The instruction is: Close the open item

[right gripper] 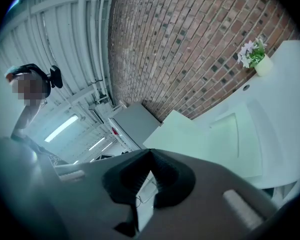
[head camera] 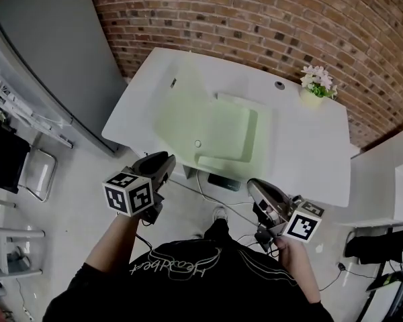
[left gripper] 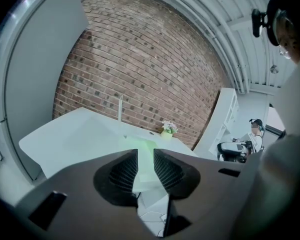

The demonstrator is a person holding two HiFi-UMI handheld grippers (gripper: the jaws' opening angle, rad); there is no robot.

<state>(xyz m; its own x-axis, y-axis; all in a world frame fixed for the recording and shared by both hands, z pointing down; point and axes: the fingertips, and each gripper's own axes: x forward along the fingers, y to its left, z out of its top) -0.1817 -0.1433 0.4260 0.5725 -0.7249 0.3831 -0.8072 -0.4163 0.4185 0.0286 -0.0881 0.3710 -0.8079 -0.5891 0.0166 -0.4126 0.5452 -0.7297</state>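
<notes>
Not yet closed: pale green open item (head camera: pixel 218 136), mid white desk (head camera: pixel 309 146), approx 12 o'clock of both grippers, w/ left gripper (head camera: pixel 162 161) slightly parted on nothing, right gripper (head camera: pixel 255 184) pinched tip-to-tip, empty, both well short, so whole job left.

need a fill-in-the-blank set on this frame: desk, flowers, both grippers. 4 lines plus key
1. The wall behind the white desk is made of ____.
2. The flower pot stands at the desk's back ____ corner, by the person's own sides.
3. The left gripper holds its jaws slightly apart with ____ between them.
4. The right gripper is empty and its jaw tips are ____.

Missing words: brick; right; nothing; shut.
</notes>
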